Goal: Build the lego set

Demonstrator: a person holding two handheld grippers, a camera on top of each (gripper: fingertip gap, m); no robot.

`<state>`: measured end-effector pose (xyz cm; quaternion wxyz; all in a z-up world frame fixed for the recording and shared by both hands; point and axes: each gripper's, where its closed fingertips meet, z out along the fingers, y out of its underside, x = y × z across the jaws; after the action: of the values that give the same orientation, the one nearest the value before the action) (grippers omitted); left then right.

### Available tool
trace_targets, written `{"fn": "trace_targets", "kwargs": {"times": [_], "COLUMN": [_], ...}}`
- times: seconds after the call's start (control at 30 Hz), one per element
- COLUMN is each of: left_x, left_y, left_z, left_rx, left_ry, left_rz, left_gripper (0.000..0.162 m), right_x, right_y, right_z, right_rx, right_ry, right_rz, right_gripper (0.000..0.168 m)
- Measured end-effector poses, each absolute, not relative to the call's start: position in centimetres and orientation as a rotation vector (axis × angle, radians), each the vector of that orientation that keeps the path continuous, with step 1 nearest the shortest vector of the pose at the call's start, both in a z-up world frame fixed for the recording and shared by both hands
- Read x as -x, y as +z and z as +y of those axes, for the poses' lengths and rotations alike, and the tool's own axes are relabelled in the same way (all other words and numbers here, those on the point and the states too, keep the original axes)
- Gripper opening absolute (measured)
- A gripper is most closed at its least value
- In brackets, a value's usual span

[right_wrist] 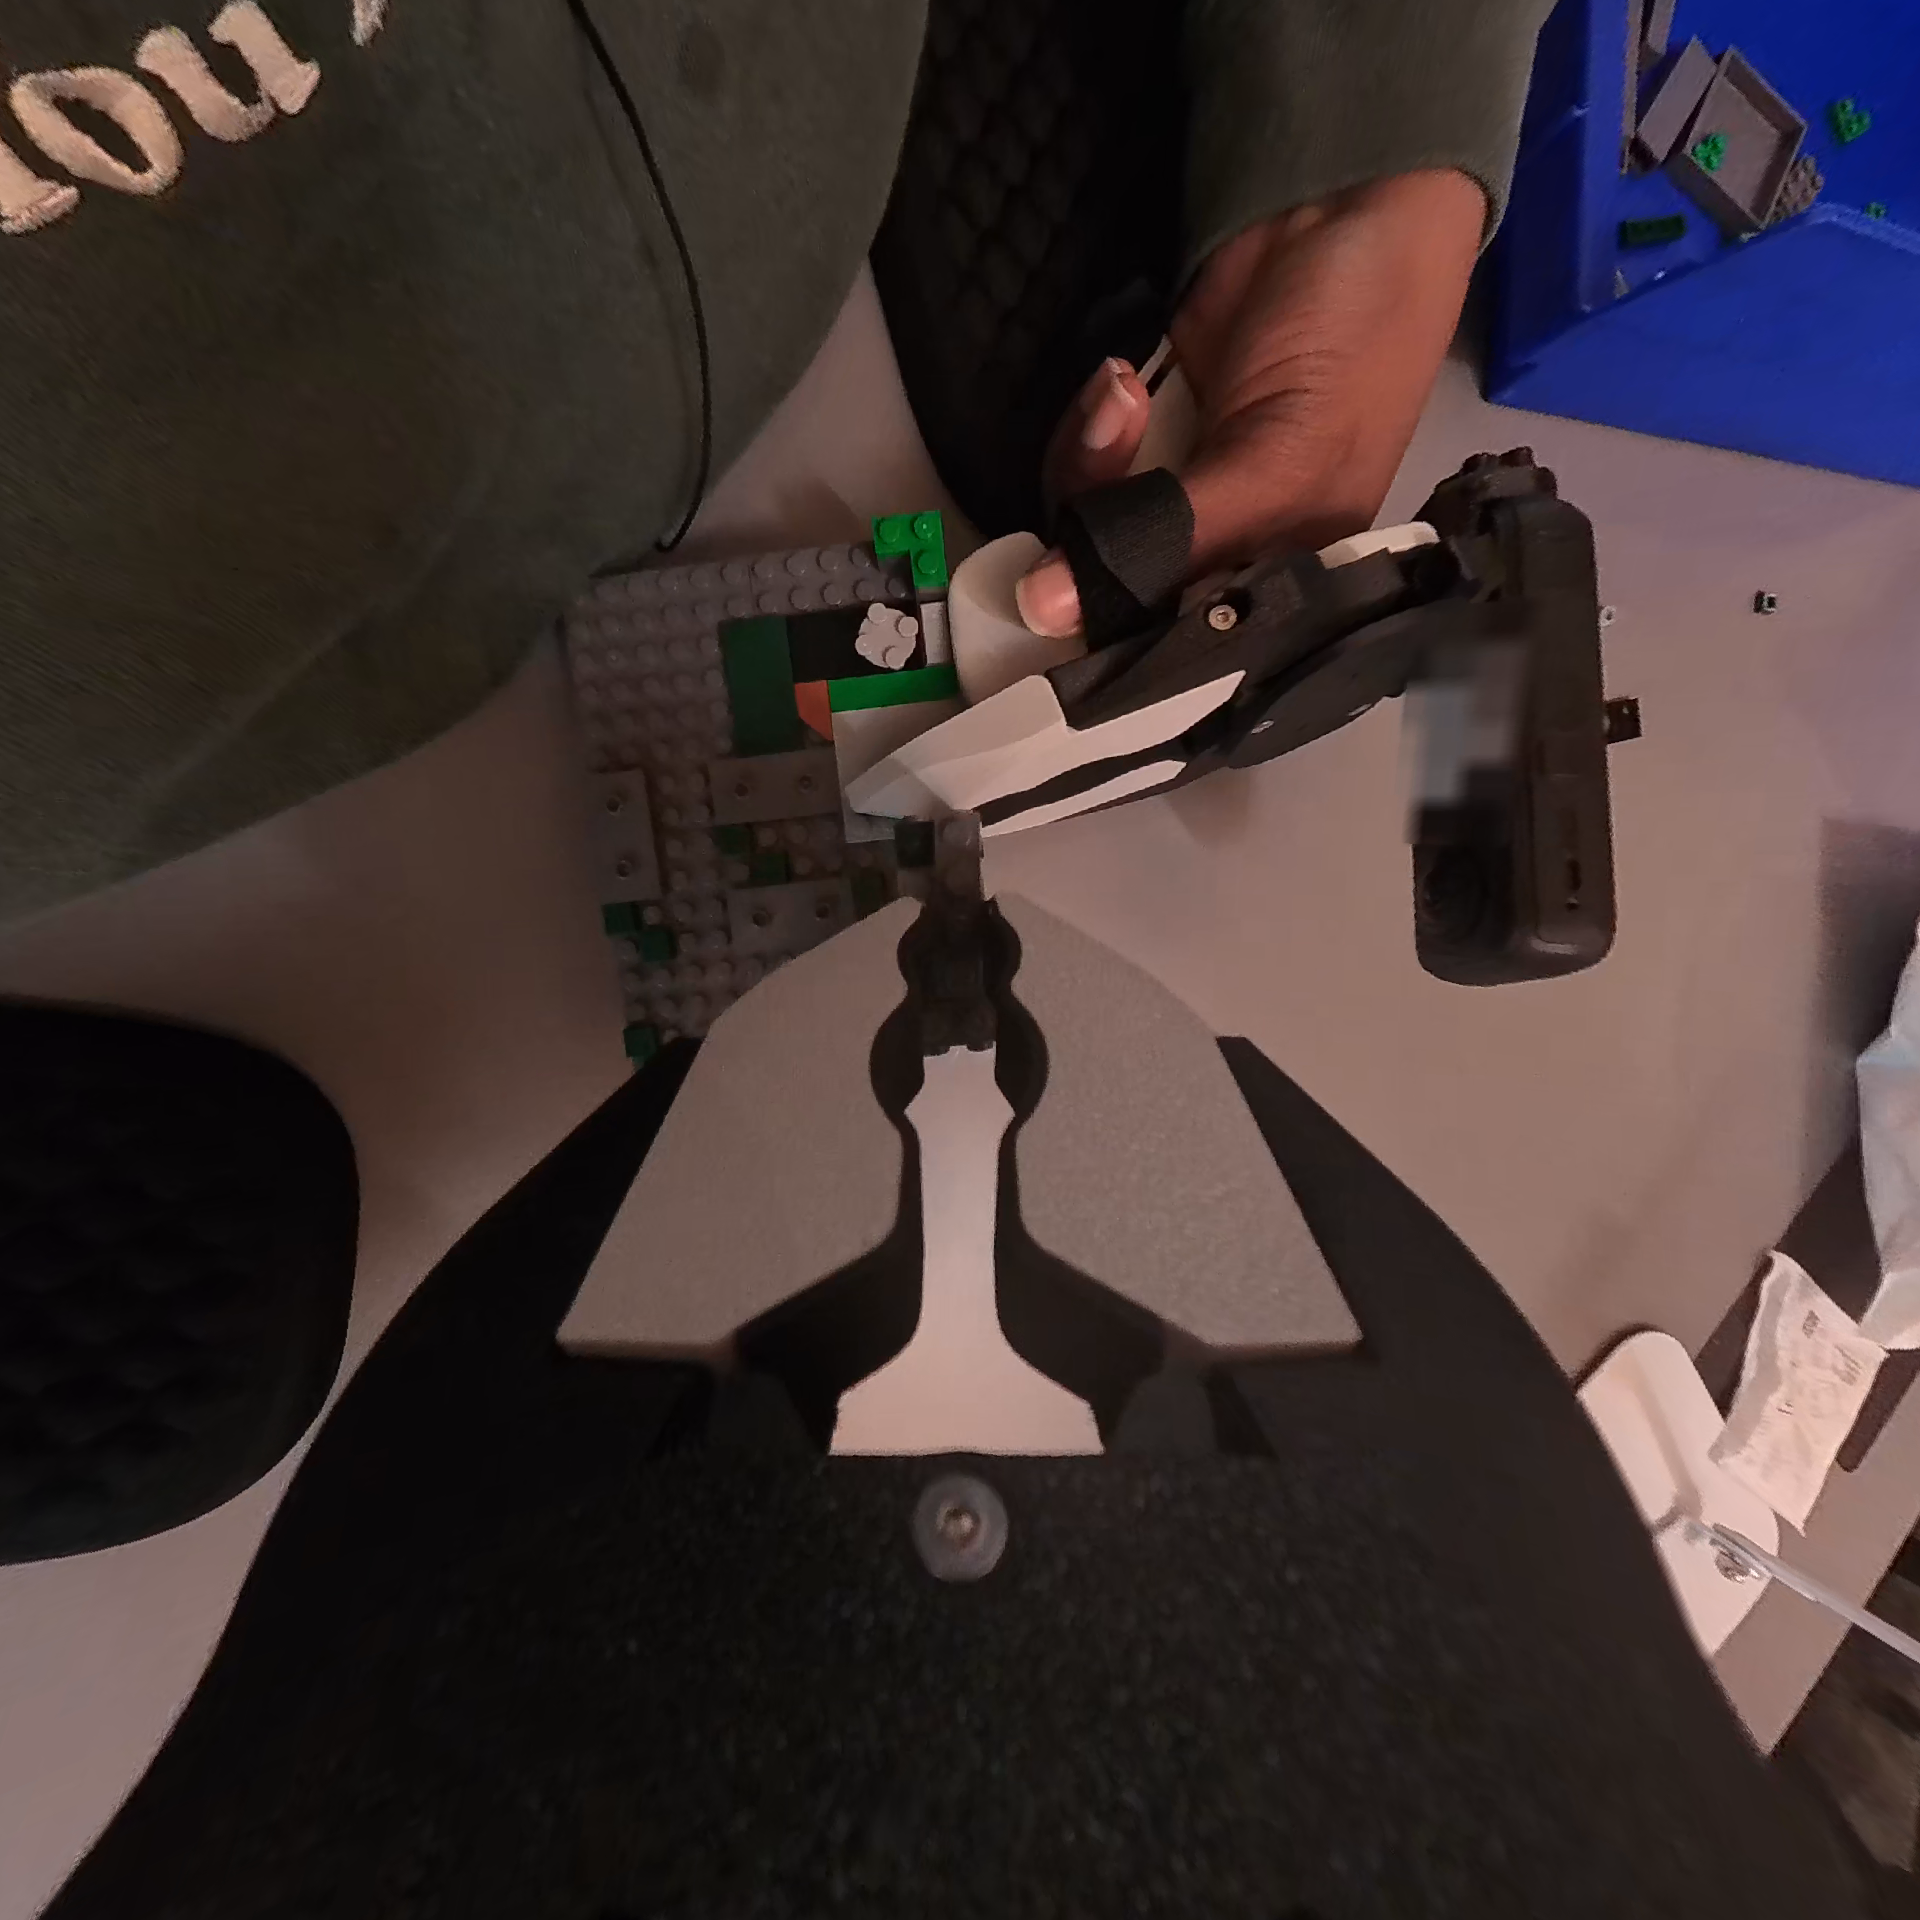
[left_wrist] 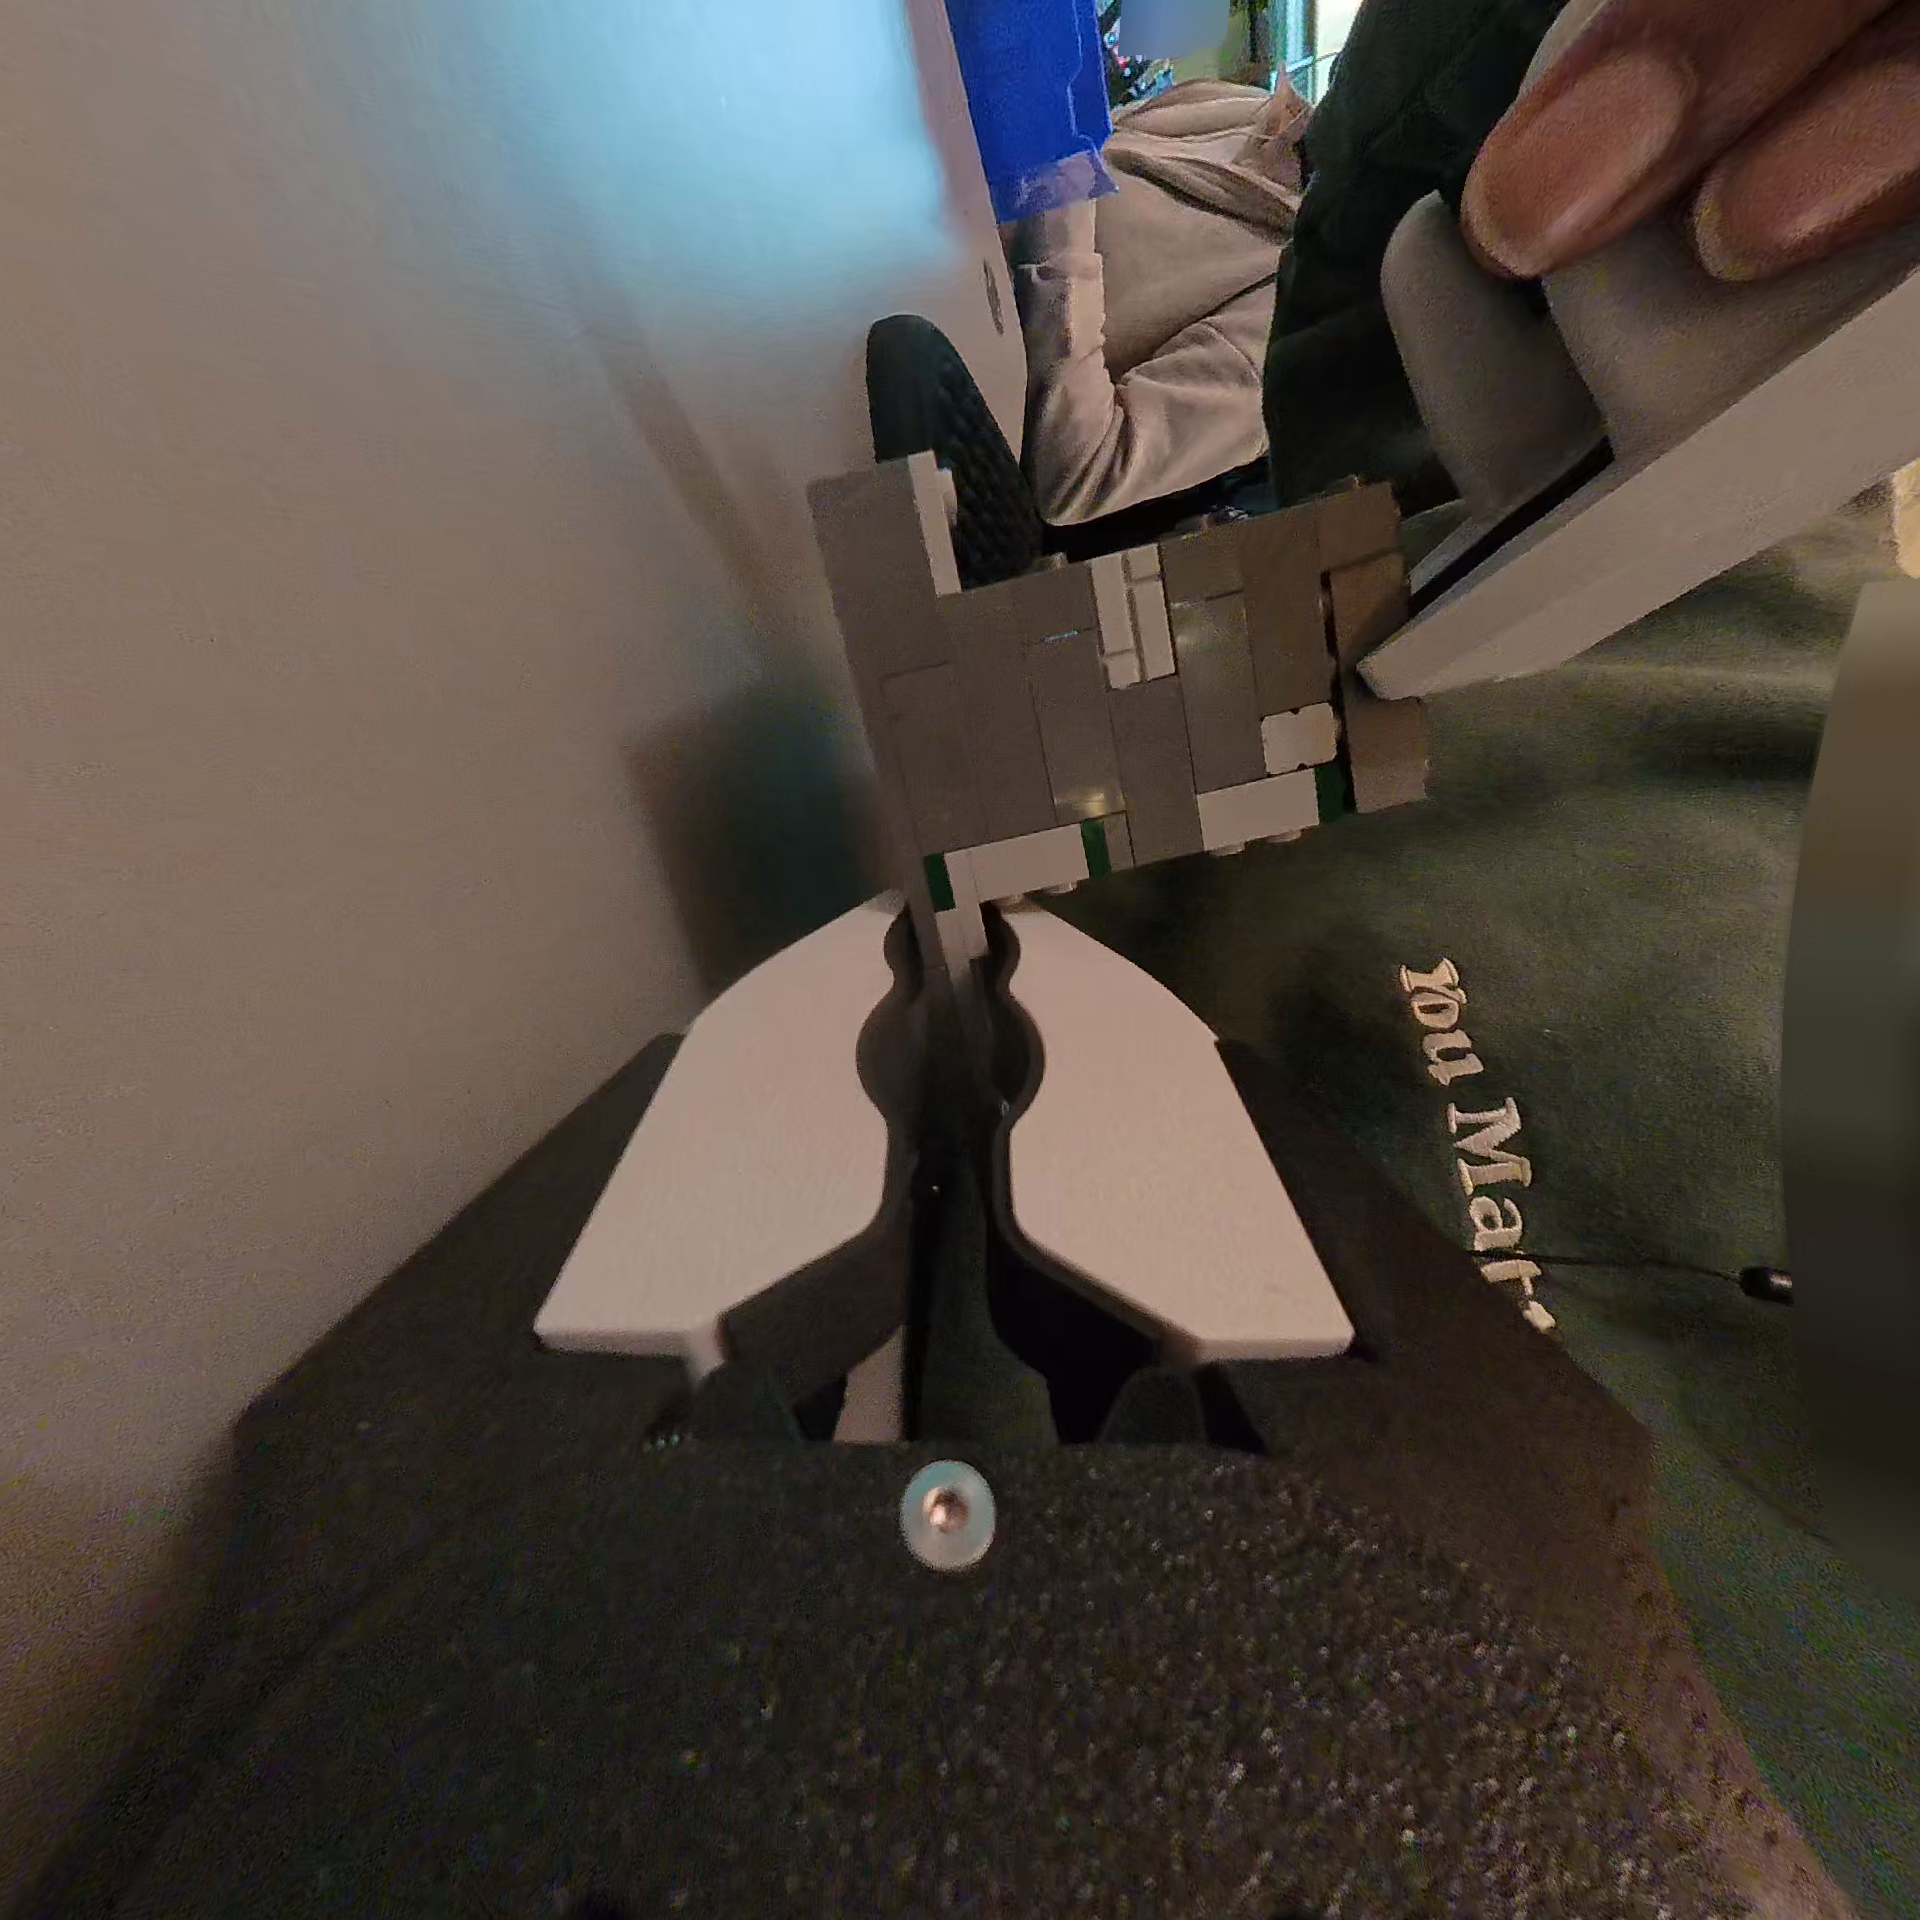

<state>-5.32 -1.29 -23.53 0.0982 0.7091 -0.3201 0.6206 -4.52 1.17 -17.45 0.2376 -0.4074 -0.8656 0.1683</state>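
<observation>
Pinching the baseplate's thin edge, the left gripper holds the grey lego build up off the surface. Right gripper is clamped on a small dark brick at its corner. Feels light, stiff, and the pieces would probably pop off, so grabbing the plate rim seems safest.

My 2 wrist cameras sit very close to the work. The left wrist view looks edge-on along the lego build, facing my green sweatshirt. The right wrist view looks steeply down onto the studded face of the build and the table. Both views share the build.
</observation>
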Motion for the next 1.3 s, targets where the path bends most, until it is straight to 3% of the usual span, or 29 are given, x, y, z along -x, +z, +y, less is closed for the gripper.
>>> {"fn": "trace_targets", "kwargs": {"times": [1.3], "left_x": [5.06], "left_y": [-23.73], "left_z": [-1.85], "left_rx": [-2.006], "left_ry": [1.791], "left_rz": [-0.875], "left_gripper": [0.01], "right_x": [4.01], "right_y": [-17.74], "right_z": [1.0], "right_rx": [1.167], "right_ry": [0.46], "right_rz": [-2.402], "right_gripper": [0.01]}}
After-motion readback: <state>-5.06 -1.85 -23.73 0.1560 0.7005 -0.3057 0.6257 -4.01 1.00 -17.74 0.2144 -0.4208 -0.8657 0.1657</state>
